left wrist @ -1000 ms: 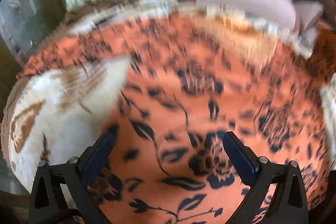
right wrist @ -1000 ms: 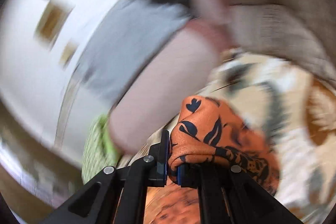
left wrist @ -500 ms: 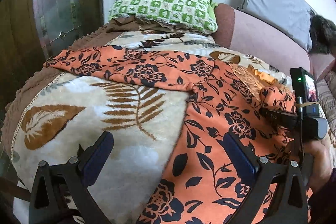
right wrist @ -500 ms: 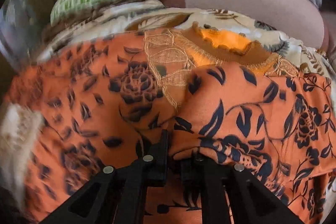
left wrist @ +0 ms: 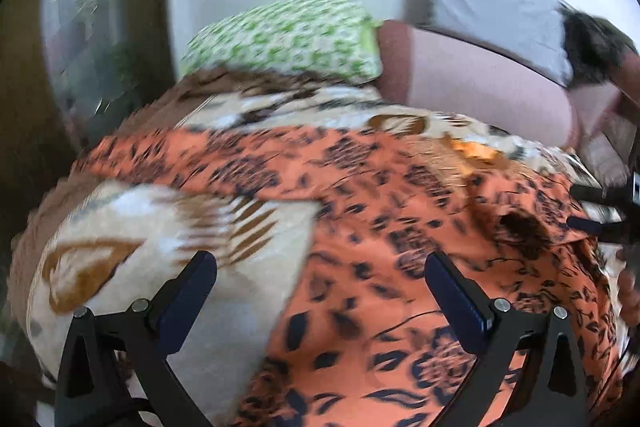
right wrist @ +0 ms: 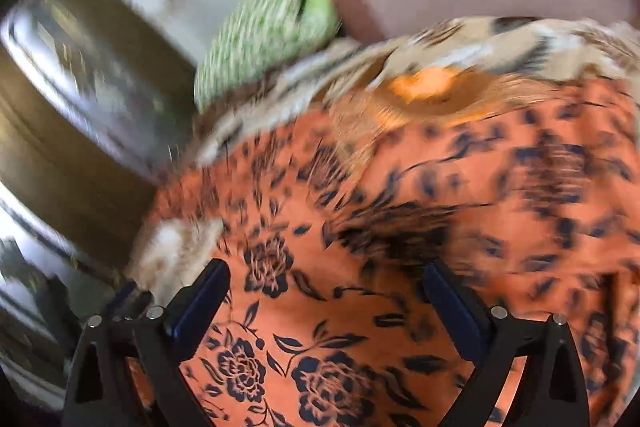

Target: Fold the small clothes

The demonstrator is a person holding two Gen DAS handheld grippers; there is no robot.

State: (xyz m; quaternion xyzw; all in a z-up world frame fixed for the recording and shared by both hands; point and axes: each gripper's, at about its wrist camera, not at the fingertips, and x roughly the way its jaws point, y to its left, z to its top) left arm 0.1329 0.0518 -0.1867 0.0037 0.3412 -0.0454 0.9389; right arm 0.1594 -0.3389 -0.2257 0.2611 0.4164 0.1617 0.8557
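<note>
Right wrist view: the right tongs are standing released, their jaws having just been opening, with nothing clamped between them; the orange floral garment is lying directly beneath, spread over the leaf-patterned blanket on the bed. In the left wrist view the left tongs are likewise gaping wide and empty, hovering over the garment's edge where it meets the blanket. Beyond are lying a green checked pillow and a pink bolster. The fabric is looking thin, light and limp, probably slippery; pinching it at a hem or corner, rather than mid-panel, is likely giving the cleanest fold.
</note>
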